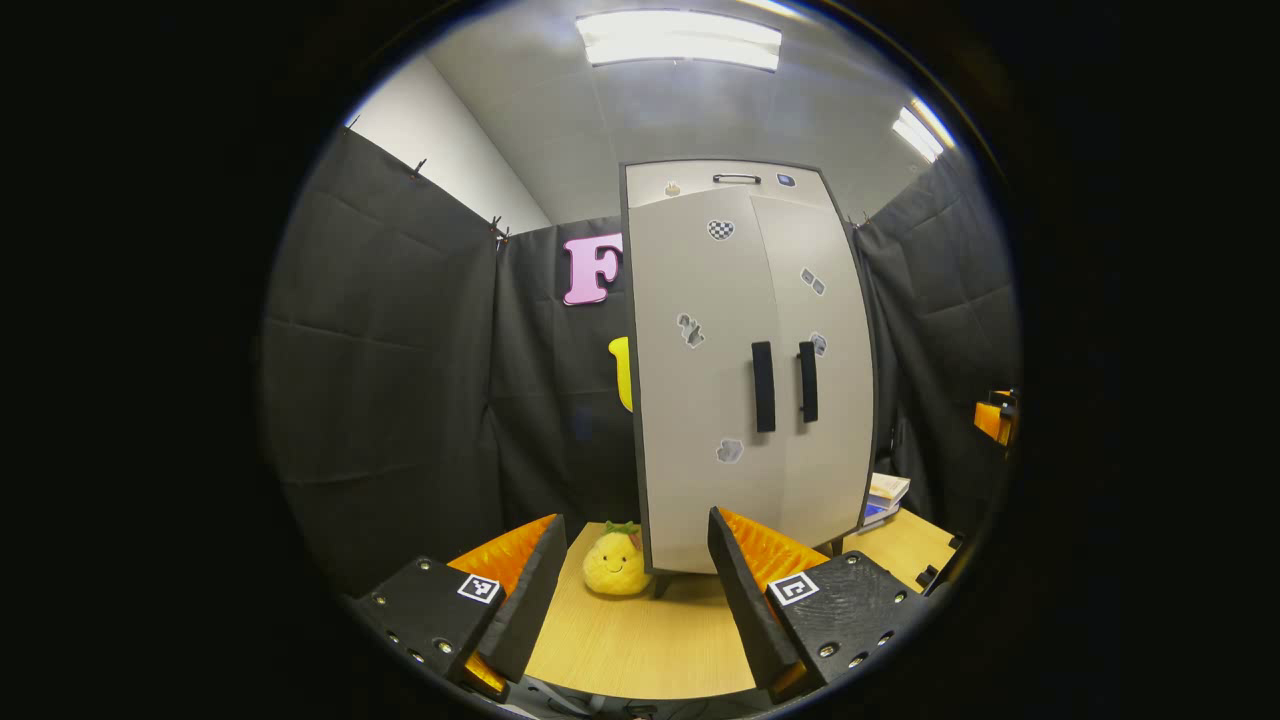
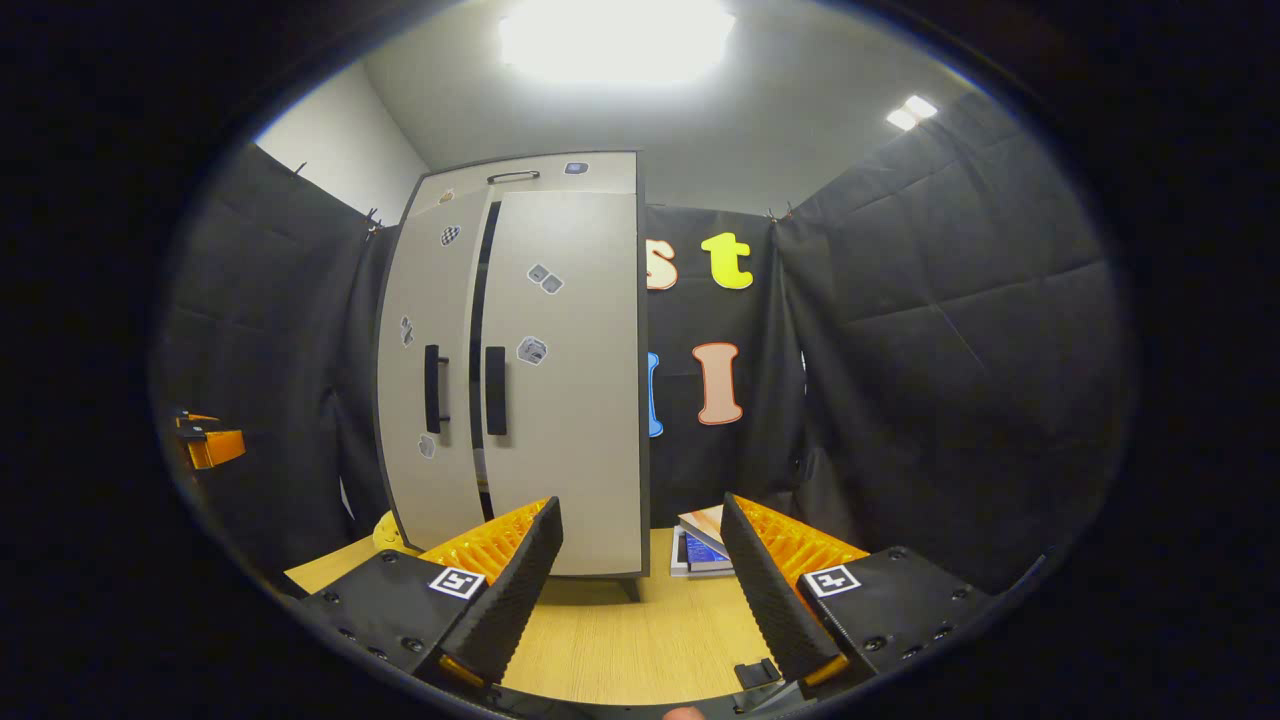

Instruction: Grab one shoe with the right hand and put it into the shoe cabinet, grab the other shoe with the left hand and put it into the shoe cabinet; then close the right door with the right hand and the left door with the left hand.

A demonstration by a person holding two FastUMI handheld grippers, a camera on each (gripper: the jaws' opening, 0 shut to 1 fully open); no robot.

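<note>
The grey shoe cabinet (image 1: 745,370) stands upright on the wooden table (image 1: 640,640), with two black handles side by side at mid height. In the left gripper view its doors look flush. In the right gripper view the cabinet (image 2: 560,380) has a narrow dark gap running down between its two doors, and the left door seems slightly ajar. My left gripper (image 1: 636,525) is open and empty, a short way in front of the cabinet's lower left part. My right gripper (image 2: 640,505) is open and empty before the cabinet's lower right corner.
A yellow plush toy (image 1: 615,565) sits on the table by the cabinet's left foot. A stack of books (image 2: 705,545) lies to the right of the cabinet. Black cloth walls close in the booth on three sides.
</note>
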